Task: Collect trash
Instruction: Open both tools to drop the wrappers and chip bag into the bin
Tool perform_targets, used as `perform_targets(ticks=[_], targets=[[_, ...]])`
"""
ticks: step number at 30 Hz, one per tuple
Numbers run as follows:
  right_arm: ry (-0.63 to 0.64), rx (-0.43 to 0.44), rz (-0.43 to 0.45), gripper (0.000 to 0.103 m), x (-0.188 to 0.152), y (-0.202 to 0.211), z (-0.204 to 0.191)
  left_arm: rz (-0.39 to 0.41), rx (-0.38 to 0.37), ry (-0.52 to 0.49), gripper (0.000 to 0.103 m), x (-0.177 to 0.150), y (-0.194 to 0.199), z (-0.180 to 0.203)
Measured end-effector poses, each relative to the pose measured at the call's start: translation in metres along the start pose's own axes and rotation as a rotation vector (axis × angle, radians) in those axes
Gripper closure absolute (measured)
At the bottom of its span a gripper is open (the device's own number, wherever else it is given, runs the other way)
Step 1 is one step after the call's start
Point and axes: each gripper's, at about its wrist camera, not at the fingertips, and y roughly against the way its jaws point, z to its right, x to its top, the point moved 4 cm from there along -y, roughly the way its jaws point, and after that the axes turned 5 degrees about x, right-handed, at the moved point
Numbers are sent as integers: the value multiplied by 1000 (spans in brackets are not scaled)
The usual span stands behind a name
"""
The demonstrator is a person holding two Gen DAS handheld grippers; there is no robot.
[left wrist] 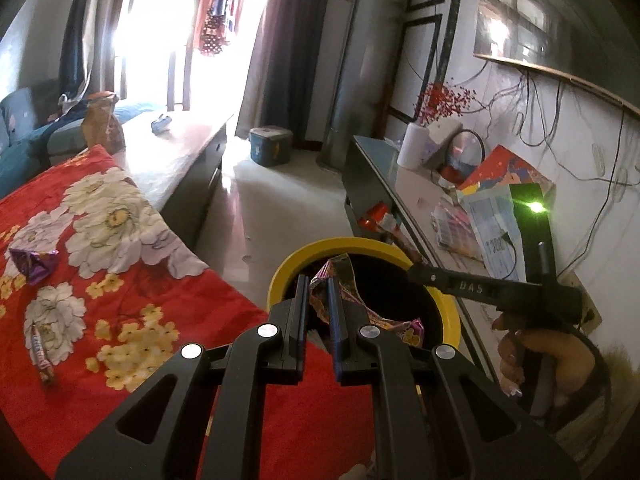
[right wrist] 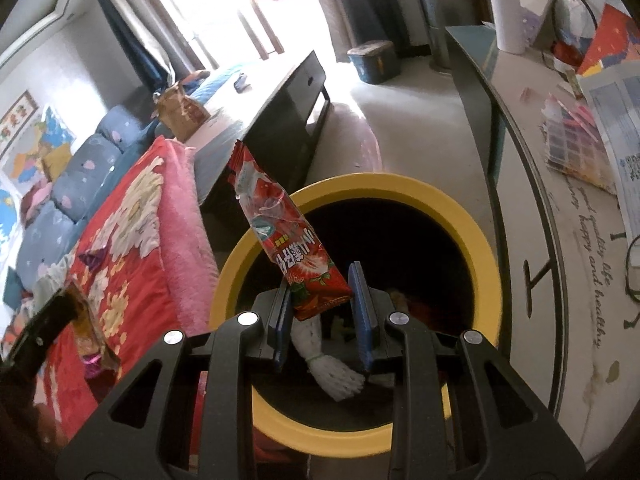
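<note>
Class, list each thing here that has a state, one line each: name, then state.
left gripper: shut on a patterned wrapper, over the bin.
right gripper: shut on a red strawberry wrapper, over the bin.
yellow-rimmed bin: open, trash inside.
purple wrapper: lying on the red blanket, not yet collected.

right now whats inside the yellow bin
In the yellow bin, the right wrist view shows a white netted bundle tied with a green band, plus reddish scraps beside it. The rest of the inside is dark, partly hidden behind the red wrapper and the right gripper.
</note>
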Motion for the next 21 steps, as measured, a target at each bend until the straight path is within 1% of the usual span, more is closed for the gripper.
perform_targets(ticks=[10, 11, 12, 13, 14, 15, 16, 18, 20, 21], targets=[[-38, -4, -7, 81, 0, 0, 17, -49, -29, -17, 93, -6, -29, 17], [-42, -3, -9, 78, 0, 0, 18, -52, -44, -14, 93, -7, -33, 18], [-45, -3, -12, 72, 0, 0, 19, -63, -58, -10, 92, -9, -37, 19], [-49, -1, -14, 69, -1, 0, 20, -73, -60, -6, 83, -10, -40, 20], [-49, -3, -14, 62, -1, 0, 21, -80, -57, 2, 59, -12, -43, 19], [-50, -8, -11, 56, -1, 0, 21, -78, -55, 13, 45, -13, -43, 18], [-52, -12, -4, 54, -1, 2, 22, -71, -57, 21, 28, -13, -42, 17], [-53, -9, 5, 48, 0, 3, 22, -53, -59, 28, 25, -12, -39, 15], [-48, -21, 24, 43, 1, 6, 20, -39, -33, 27, 9, -11, -36, 11], [-45, -21, 30, 41, 2, 7, 19, -31, -25, 32, 8, -11, -34, 8]])
